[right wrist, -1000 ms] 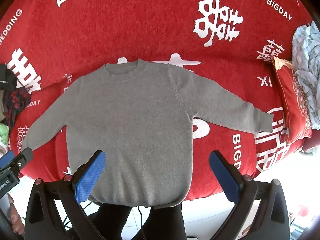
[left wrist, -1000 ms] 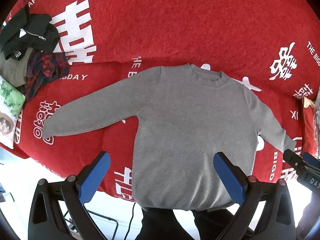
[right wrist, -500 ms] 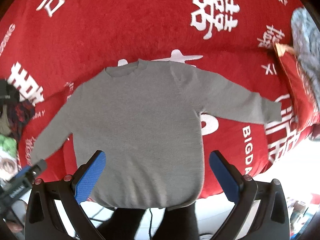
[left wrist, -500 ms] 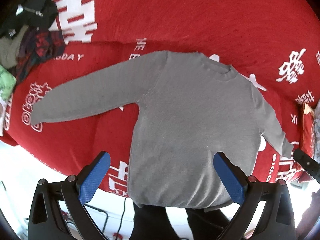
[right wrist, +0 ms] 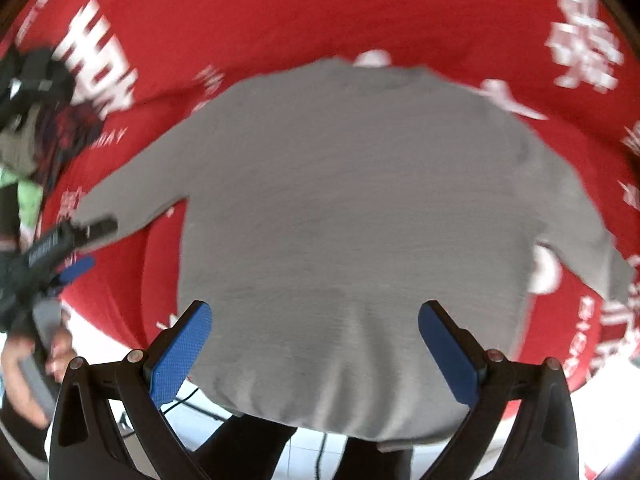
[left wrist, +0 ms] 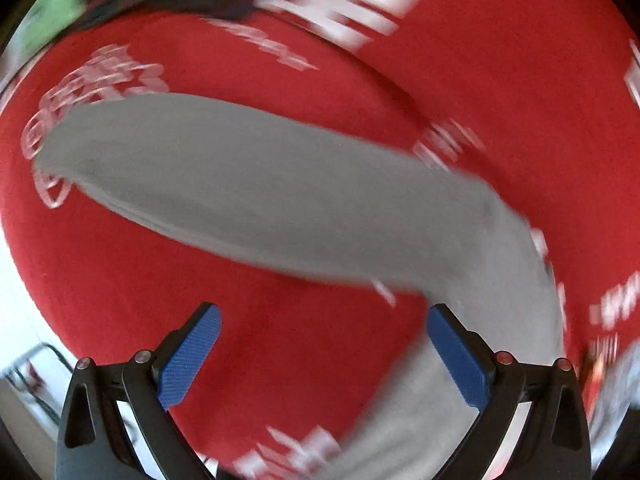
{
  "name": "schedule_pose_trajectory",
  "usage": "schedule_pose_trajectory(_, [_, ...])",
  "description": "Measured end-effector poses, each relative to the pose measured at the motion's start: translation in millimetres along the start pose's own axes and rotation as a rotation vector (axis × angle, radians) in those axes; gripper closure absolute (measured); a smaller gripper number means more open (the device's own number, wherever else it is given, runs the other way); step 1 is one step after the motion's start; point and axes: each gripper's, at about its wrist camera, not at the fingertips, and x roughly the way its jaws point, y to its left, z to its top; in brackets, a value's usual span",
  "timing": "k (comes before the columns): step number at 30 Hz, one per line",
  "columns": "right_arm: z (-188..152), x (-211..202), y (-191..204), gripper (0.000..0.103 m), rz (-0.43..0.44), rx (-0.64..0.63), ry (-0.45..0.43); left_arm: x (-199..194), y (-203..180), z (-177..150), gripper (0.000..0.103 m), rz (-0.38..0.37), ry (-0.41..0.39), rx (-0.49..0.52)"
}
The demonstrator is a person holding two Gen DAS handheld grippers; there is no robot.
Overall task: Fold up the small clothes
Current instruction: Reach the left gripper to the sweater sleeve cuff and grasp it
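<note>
A grey long-sleeved sweater [right wrist: 352,216] lies flat, front up, on a red cover [right wrist: 304,8] with white lettering. In the left wrist view its left sleeve [left wrist: 248,184] stretches across the frame, blurred by motion. My left gripper [left wrist: 320,344] is open, hanging just above the red cover near the armpit, with nothing between its blue pads. My right gripper [right wrist: 312,340] is open above the sweater's hem. From the right wrist view the left gripper [right wrist: 76,248] shows near the sleeve cuff, held by a hand [right wrist: 24,364].
A pile of dark, plaid and green clothes [right wrist: 36,120] lies at the far left of the cover. The cover's front edge drops to a light floor [right wrist: 608,412], where dark trouser legs [right wrist: 256,444] stand. A cable runs along the floor.
My left gripper has swung left and down toward the left sleeve, which now fills its view. My right gripper has come closer to the sweater's body and hem.
</note>
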Motion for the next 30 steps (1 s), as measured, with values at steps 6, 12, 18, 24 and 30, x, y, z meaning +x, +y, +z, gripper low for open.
schedule_pose_trajectory(6, [-1, 54, 51, 0.000, 0.095, -0.086, 0.059, 21, 99, 20, 0.000, -0.100, -0.109, -0.256])
schedule_pose_trajectory(12, [-3, 70, 82, 0.000, 0.162, -0.112, 0.065, 26, 115, 29, 0.000, -0.222, -0.190, -0.338])
schedule_pose_trajectory(18, [5, 76, 96, 0.000, 0.177, -0.130, 0.070, 30, 110, 62, 0.018, -0.208, -0.218, -0.365])
schedule_pose_trajectory(24, [4, 75, 91, 0.000, 0.181, -0.095, 0.066, 32, 120, 65, 0.093, -0.151, -0.170, -0.308])
schedule_pose_trajectory(30, [-3, 66, 71, 0.000, 0.183, -0.032, 0.049, 2, 86, 66, 0.093, -0.225, -0.229, -0.126])
